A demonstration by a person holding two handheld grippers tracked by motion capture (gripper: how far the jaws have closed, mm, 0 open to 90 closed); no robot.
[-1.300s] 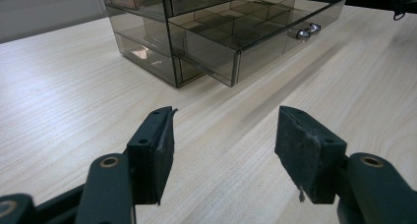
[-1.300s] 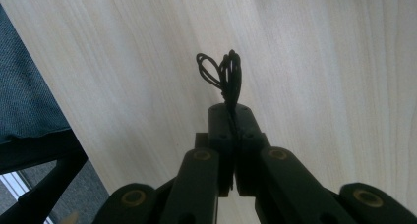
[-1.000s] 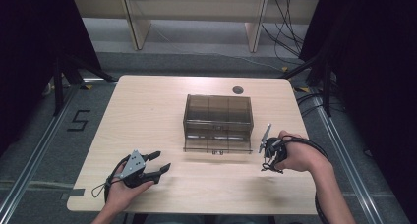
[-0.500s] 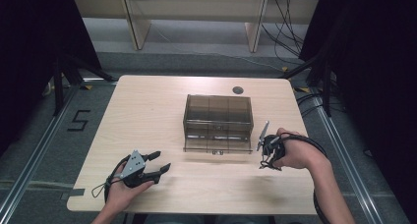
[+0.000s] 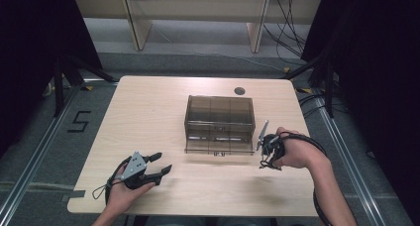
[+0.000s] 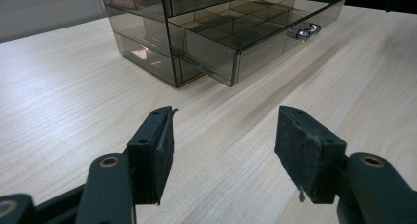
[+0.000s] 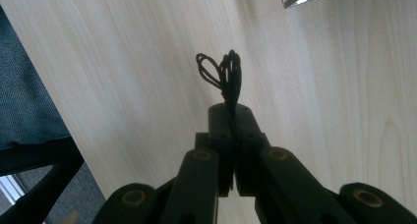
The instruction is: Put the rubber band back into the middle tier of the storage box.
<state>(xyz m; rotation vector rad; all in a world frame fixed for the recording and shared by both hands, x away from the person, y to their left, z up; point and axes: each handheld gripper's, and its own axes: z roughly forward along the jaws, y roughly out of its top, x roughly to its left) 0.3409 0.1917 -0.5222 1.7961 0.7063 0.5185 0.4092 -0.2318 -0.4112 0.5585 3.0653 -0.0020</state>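
Overhead lighting is even on the table (image 5: 148, 112); the surroundings from 9 to 3 o'clock fall into near-black. Shadows are soft and short. The left gripper view is sharp, with mild glare on the drawer unit (image 6: 221, 32). The right gripper view is dimmer; near jaws are soft-focused.

floor (image 5: 59, 137) | black marking (image 5: 79, 122) | reads "5"
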